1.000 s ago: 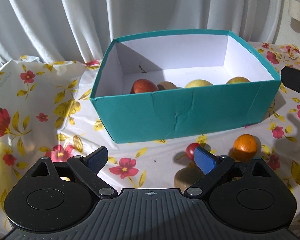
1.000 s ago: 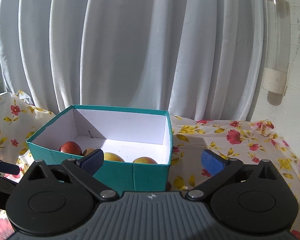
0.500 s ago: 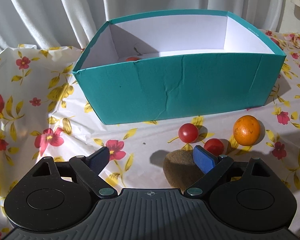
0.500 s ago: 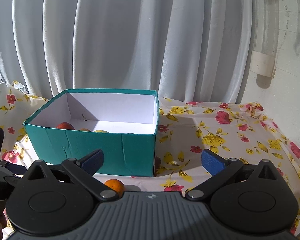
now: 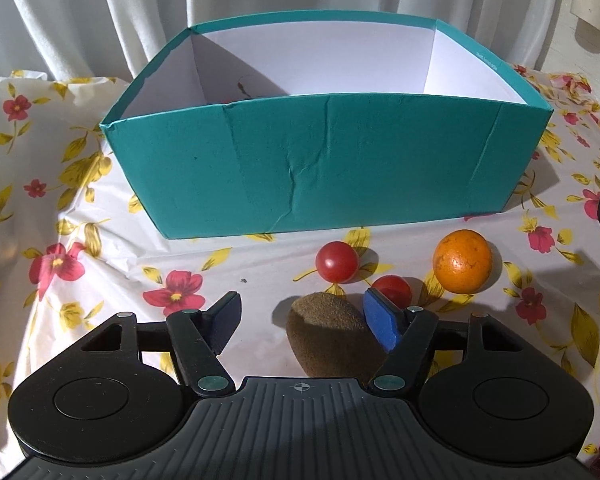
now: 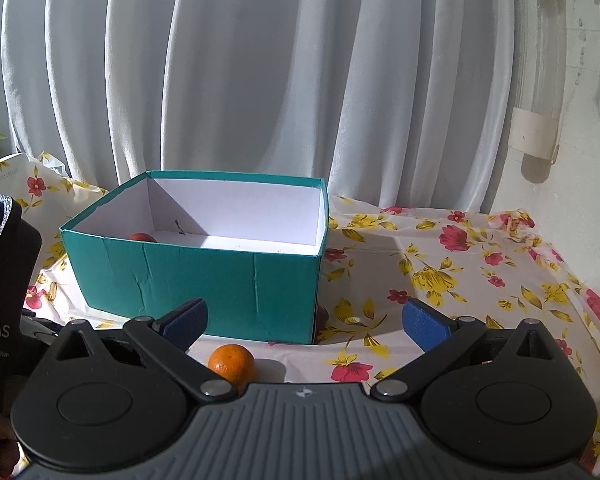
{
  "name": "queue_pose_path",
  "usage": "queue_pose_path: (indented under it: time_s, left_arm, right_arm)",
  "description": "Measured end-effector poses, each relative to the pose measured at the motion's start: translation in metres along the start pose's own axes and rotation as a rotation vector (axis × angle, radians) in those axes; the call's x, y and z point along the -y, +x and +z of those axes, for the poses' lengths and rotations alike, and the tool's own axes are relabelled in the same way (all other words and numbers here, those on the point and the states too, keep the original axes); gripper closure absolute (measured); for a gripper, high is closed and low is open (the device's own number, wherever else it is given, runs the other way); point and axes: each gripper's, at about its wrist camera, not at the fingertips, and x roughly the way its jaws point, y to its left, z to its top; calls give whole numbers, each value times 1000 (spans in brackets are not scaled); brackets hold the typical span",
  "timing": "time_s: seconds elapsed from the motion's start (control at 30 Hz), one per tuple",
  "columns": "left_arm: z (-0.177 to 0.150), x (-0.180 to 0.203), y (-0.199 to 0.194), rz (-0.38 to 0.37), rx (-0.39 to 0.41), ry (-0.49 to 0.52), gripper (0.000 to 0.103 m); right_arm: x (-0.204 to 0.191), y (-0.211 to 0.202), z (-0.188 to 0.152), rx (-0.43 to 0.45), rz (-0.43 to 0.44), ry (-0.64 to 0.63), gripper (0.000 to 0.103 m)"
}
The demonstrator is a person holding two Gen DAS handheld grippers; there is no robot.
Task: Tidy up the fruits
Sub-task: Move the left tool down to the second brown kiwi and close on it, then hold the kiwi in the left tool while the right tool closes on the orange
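A teal box (image 5: 324, 168) with a white inside stands on the floral tablecloth; it also shows in the right wrist view (image 6: 204, 276), with a red fruit (image 6: 142, 237) just visible inside. In front of it lie a brown kiwi (image 5: 328, 336), two red tomatoes (image 5: 337, 261) (image 5: 394, 287) and an orange (image 5: 462, 261). My left gripper (image 5: 302, 320) is open, low over the cloth, with the kiwi between its fingers against the right pad (image 5: 380, 322). My right gripper (image 6: 306, 322) is open and empty, above the orange (image 6: 232, 362).
White curtains hang behind the table. The floral cloth (image 6: 440, 280) stretches to the right of the box, with a wall and a hanging bottle (image 6: 538, 80) beyond. The left gripper's body (image 6: 0, 300) fills the left edge of the right wrist view.
My left gripper has dropped lower and moved in on the kiwi, which now lies between its fingers. My right gripper has come down too; the orange now shows under it.
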Motion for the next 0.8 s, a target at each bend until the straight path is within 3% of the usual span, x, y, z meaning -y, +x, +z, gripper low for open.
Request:
queue_pose_path:
  time_s: [0.13, 0.2, 0.23, 0.8]
  left_arm:
    - [-1, -1, 2, -50, -19, -19, 34]
    - [-2, -2, 6, -74, -50, -25, 42]
    - [-2, -3, 7, -103, -72, -37, 52]
    - [-2, -11, 4, -97, -55, -31, 53]
  right_arm:
    - [1, 0, -2, 1, 3, 13, 0]
    - [1, 0, -2, -7, 2, 18, 0]
    - [1, 1, -2, -9, 4, 19, 0]
    - [-12, 8, -5, -1, 26, -39, 0]
